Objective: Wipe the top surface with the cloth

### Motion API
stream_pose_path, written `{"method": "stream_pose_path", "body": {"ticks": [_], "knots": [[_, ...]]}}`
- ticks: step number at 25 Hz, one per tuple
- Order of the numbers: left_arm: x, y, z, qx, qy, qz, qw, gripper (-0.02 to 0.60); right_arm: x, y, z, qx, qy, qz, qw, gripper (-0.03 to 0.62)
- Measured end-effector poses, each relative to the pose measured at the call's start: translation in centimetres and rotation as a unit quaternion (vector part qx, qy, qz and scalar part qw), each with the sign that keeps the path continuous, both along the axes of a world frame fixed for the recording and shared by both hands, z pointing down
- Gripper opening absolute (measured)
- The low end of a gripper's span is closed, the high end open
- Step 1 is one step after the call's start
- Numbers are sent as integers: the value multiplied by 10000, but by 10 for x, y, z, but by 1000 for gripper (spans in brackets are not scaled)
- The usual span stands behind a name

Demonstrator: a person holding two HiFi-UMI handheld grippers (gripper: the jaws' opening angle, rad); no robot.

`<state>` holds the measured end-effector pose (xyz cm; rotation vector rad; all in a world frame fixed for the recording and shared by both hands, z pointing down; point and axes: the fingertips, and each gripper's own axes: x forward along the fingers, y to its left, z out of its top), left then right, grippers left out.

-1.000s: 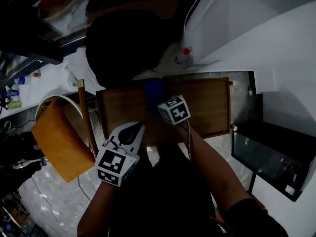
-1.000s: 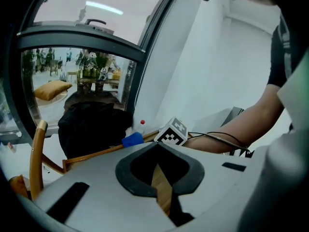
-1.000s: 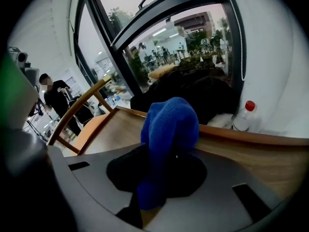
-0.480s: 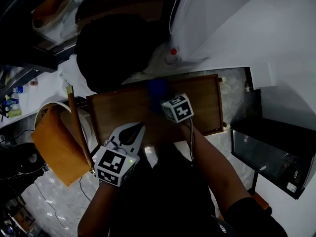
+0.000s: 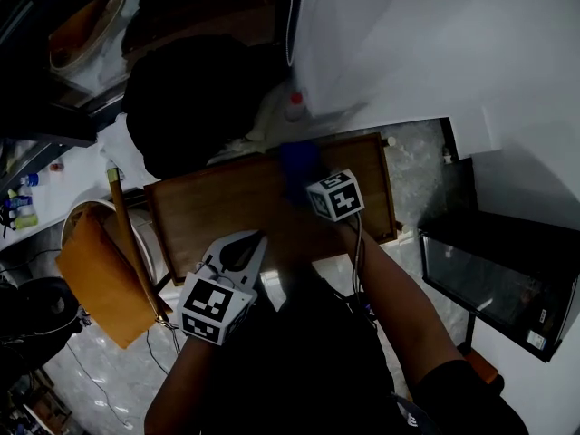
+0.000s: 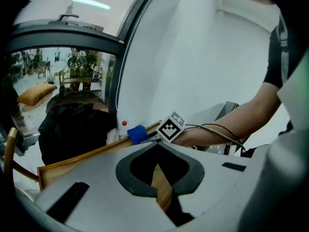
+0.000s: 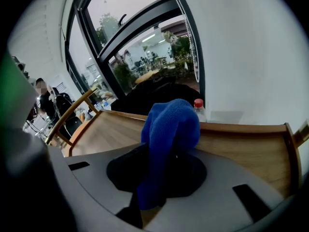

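A brown wooden table top (image 5: 217,211) lies below me, with its raised rim showing in the right gripper view (image 7: 241,149). My right gripper (image 5: 306,176) is shut on a blue cloth (image 5: 298,159), which sits over the far middle-right of the top. The cloth (image 7: 169,129) bulges out from between the jaws. The left gripper (image 5: 256,238) hovers at the near edge of the top, shut and holding nothing. From the left gripper view (image 6: 155,152) I see the cloth (image 6: 136,133) and the wooden top (image 6: 82,154) ahead.
An orange cushion (image 5: 101,275) rests on a wooden chair (image 5: 130,243) left of the table. A dark bag (image 5: 186,107) and a red-capped bottle (image 5: 294,107) stand beyond the far edge. A black glass-fronted box (image 5: 494,284) is at the right, by a white wall (image 5: 435,43).
My right gripper has carried the blue cloth to the right across the far part of the top. The left gripper has stayed at the near edge.
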<state>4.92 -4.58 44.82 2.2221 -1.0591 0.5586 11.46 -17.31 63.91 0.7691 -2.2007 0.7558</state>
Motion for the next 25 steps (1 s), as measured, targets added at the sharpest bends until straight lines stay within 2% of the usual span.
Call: {"method": "stream_pose_path", "body": {"ticks": [16, 25], "knots": [[33, -11, -1, 56, -4, 228, 9997, 5, 71, -26, -1, 84, 171, 572, 9982, 83], [42, -14, 1, 24, 3, 270, 9996, 5, 90, -38, -1, 48, 242, 687, 9973, 83]]}}
